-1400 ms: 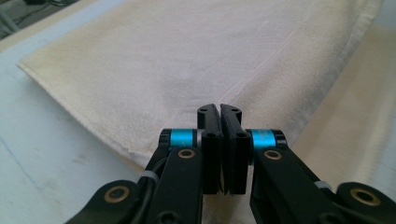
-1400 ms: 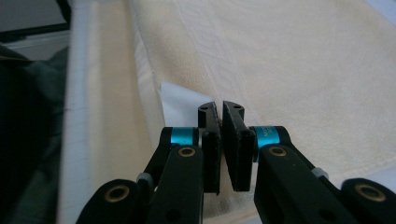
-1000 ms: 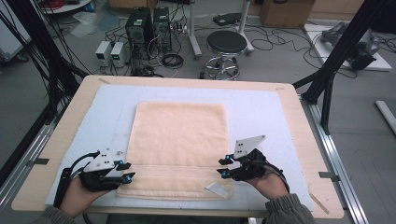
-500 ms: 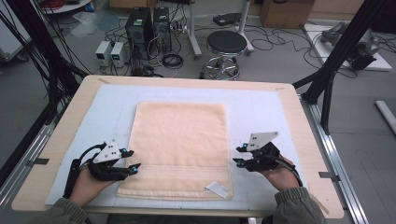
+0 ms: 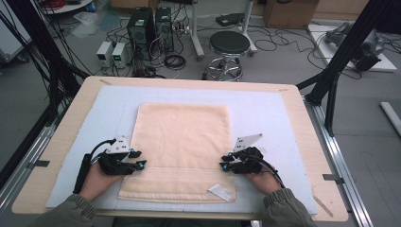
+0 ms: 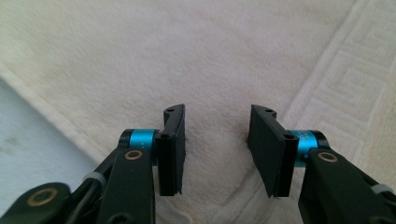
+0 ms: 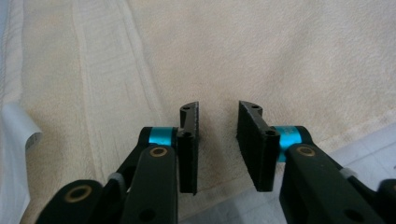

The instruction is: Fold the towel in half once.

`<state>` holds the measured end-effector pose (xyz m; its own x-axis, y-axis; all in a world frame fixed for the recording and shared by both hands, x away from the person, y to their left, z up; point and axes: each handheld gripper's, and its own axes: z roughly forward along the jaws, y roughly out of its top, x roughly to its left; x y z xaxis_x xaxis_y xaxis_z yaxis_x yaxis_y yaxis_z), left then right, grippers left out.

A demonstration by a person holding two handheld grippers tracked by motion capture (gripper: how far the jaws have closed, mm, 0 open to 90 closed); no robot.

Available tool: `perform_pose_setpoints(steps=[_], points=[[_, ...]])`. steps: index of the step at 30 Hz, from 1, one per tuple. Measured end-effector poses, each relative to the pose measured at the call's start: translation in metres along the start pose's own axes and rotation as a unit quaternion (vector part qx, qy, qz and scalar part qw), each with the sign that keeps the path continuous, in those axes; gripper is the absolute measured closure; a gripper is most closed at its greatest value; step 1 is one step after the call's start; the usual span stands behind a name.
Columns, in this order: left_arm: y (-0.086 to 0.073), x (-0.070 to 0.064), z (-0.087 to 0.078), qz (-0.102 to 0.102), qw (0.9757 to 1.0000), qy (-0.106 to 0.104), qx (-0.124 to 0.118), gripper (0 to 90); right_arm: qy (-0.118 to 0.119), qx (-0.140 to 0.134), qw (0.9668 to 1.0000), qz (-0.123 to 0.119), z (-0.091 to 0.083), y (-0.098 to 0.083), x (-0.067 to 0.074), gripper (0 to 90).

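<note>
While jaws close, both grippers (image 5: 137, 159) (image 5: 226, 162) moved onto towel (image 5: 182, 137)

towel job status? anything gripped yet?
Done: the towel lies spread flat on the white mat, with no fold in it.
In hand: the left gripper and right gripper sit at its two side edges near the banded end. Both have just been closing, yet the gripper views show the pads apart over flat cloth, nothing pinched.
Left: probably grip both edges, then lift and fold.

Black stool (image 5: 229, 43), computer towers (image 5: 150, 24), floor cables (image 5: 283, 35)
</note>
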<state>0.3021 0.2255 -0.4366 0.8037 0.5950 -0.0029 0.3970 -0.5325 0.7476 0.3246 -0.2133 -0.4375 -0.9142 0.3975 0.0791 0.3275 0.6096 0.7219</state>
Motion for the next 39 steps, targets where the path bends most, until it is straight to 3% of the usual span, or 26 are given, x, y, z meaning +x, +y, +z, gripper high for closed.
perform_pose_setpoints(steps=[6,8,13,19,23,32,39], points=[[-0.002,0.000,-0.002,-0.002,1.0000,-0.001,-0.004,57.2,0.007,0.010,0.9999,0.000,-0.002,0.000,0.003,71.8],[-0.001,0.001,-0.003,-0.003,1.0000,-0.001,-0.006,55.2,0.009,0.003,0.9999,0.003,-0.003,0.000,0.002,67.0],[0.002,0.009,-0.009,-0.017,0.9994,0.015,-0.026,47.5,-0.021,-0.024,0.9993,0.018,-0.008,0.005,-0.004,49.1],[0.010,0.019,-0.015,-0.036,0.9974,0.039,-0.048,38.0,-0.060,-0.071,0.9949,0.040,-0.017,0.022,-0.017,35.3],[0.020,0.025,-0.019,-0.044,0.9952,0.056,-0.068,34.1,-0.071,-0.086,0.9927,0.047,-0.020,0.037,-0.027,29.7],[0.040,0.037,-0.020,-0.047,0.9931,0.072,-0.080,32.9,-0.084,-0.062,0.9941,0.030,-0.017,0.064,-0.041,23.9],[0.044,0.040,-0.020,-0.044,0.9939,0.069,-0.074,33.0,-0.084,-0.061,0.9943,0.024,-0.017,0.066,-0.044,23.9]])
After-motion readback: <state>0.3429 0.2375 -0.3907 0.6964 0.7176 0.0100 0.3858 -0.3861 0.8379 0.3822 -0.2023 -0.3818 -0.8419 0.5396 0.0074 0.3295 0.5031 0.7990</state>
